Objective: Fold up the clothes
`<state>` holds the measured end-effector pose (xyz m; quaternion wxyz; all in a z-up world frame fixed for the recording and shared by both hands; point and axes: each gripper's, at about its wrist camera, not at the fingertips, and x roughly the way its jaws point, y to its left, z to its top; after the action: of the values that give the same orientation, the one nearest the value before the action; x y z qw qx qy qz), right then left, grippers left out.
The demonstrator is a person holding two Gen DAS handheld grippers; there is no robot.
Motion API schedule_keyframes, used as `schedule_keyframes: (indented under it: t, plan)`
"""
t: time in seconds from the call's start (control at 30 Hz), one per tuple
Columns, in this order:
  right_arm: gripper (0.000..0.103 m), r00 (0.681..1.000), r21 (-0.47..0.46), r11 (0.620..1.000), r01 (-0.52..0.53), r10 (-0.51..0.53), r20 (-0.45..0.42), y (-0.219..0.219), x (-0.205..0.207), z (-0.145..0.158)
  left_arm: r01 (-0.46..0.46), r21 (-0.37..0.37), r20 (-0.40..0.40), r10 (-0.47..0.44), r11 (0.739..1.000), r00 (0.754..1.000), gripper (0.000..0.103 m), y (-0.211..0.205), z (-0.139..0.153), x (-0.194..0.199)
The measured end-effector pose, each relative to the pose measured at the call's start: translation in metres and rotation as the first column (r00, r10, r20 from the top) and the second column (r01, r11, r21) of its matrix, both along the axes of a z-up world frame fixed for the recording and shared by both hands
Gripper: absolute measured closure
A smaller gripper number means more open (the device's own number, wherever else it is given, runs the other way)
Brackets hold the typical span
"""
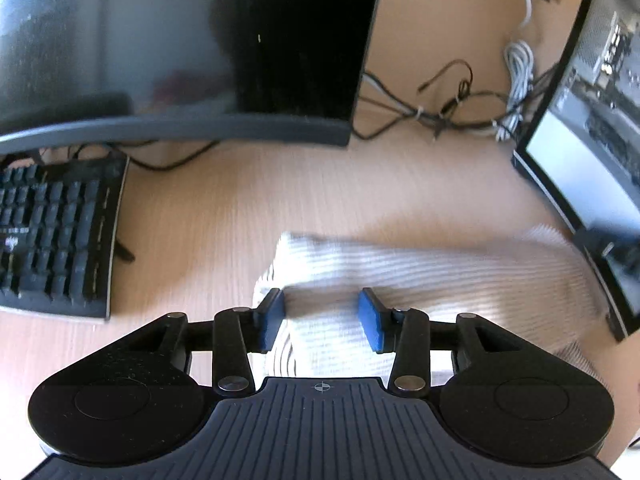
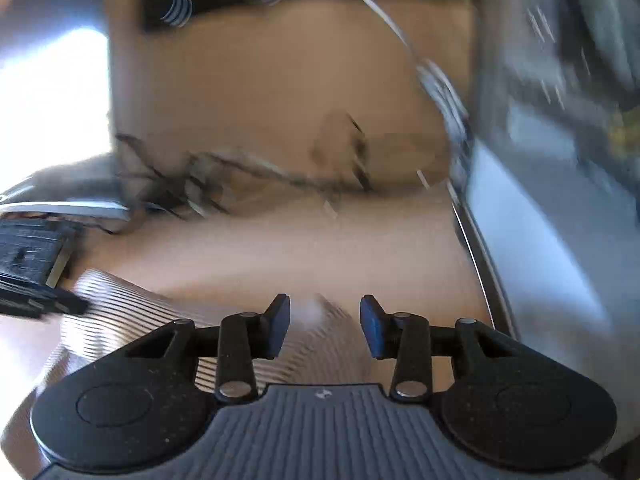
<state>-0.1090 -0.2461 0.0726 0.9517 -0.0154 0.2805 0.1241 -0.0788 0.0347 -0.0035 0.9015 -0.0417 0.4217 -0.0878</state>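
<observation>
Left hand-held gripper (image 1: pixel 322 318) poised low over a white ribbed knit garment (image 1: pixel 420 280), blue pads (image 1: pixel 370 320) spread apart with cloth showing between them, nothing pinched. Garment lying flat on the wooden counter (image 1: pixel 240 200), stretching from beneath the gripper off to the right, towards the base of a lit monitor (image 1: pixel 592 136). At the garment's near-left edge, layered folds stacked one on another (a doubled-over edge, by the look of it). To the left, well apart from the cloth, a black keyboard (image 1: pixel 56 232); behind it a large dark monitor (image 1: pixel 180 48). Further back, a tangle of black and white cables (image 1: pixel 452 108) on the counter.

Right wrist view heavily smeared by blur. Right hand-held gripper (image 2: pixel 325 326) likewise spread wide, empty, hanging over the same ribbed garment (image 2: pixel 132 312), which fills the lower left below the fingers. Bare counter (image 2: pixel 300 240) beyond; a screen edge (image 2: pixel 532 240) at right.
</observation>
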Motion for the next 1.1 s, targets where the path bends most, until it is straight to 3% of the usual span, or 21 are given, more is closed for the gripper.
schedule_keyframes:
  t: [0.1, 0.2, 0.23, 0.33, 0.47, 0.7, 0.73, 0.77, 0.83, 0.9, 1.03, 1.1]
  plan:
    - [0.065, 0.992, 0.033, 0.992, -0.122, 0.123, -0.029, 0.019, -0.005, 0.001, -0.003, 0.004, -0.013, 0.003, 1.000, 1.000, 0.053, -0.001, -0.004, -0.006]
    - [0.064, 0.969, 0.002, 0.986, -0.165, 0.162, -0.185, 0.030, 0.002, -0.040, -0.016, -0.011, -0.022, 0.016, 1.000, 1.000, 0.049, 0.005, -0.002, -0.012]
    - [0.064, 0.966, 0.001, 0.985, -0.171, 0.168, -0.195, 0.028, 0.001, -0.051, -0.023, -0.021, -0.027, 0.022, 1.000, 0.999, 0.047, 0.007, 0.000, -0.013]
    - [0.063, 0.960, -0.019, 0.979, -0.205, 0.197, -0.198, 0.029, 0.004, -0.042, -0.049, -0.026, -0.033, 0.048, 0.998, 0.998, 0.044, 0.011, 0.008, -0.018]
    - [0.049, 0.941, -0.055, 0.945, -0.321, 0.313, -0.128, 0.046, 0.016, -0.016, -0.109, -0.022, -0.045, 0.108, 0.994, 0.993, 0.035, 0.023, 0.013, -0.026]
    - [0.048, 0.886, -0.063, 0.886, -0.459, 0.451, -0.106, 0.097, 0.066, -0.013, -0.181, -0.024, -0.021, 0.180, 0.983, 0.983, 0.021, 0.043, 0.030, -0.041]
    - [0.040, 0.868, -0.041, 0.871, -0.489, 0.481, -0.124, 0.104, 0.075, -0.016, -0.191, -0.025, -0.018, 0.190, 0.981, 0.982, 0.021, 0.046, 0.032, -0.043]
    - [0.022, 0.842, -0.007, 0.852, -0.524, 0.517, -0.157, 0.108, 0.083, -0.018, -0.201, -0.026, -0.015, 0.200, 0.979, 0.980, 0.019, 0.049, 0.034, -0.045]
    - [0.015, 0.798, 0.023, 0.818, -0.575, 0.567, -0.205, 0.115, 0.092, -0.025, -0.224, -0.031, -0.011, 0.223, 0.974, 0.975, 0.016, 0.055, 0.036, -0.050]
    - [0.015, 0.781, -0.004, 0.806, -0.592, 0.573, -0.247, 0.125, 0.094, -0.039, -0.244, -0.057, -0.015, 0.244, 0.968, 0.970, 0.015, 0.063, 0.037, -0.055]
    - [0.020, 0.749, 0.065, 0.802, -0.594, 0.581, -0.320, 0.133, 0.092, -0.060, -0.290, -0.157, -0.062, 0.283, 0.944, 0.957, 0.014, 0.082, 0.031, -0.062]
    - [0.040, 0.751, 0.023, 0.786, -0.618, 0.598, -0.279, 0.136, 0.077, -0.055, -0.306, -0.212, -0.090, 0.293, 0.928, 0.952, 0.012, 0.089, 0.027, -0.063]
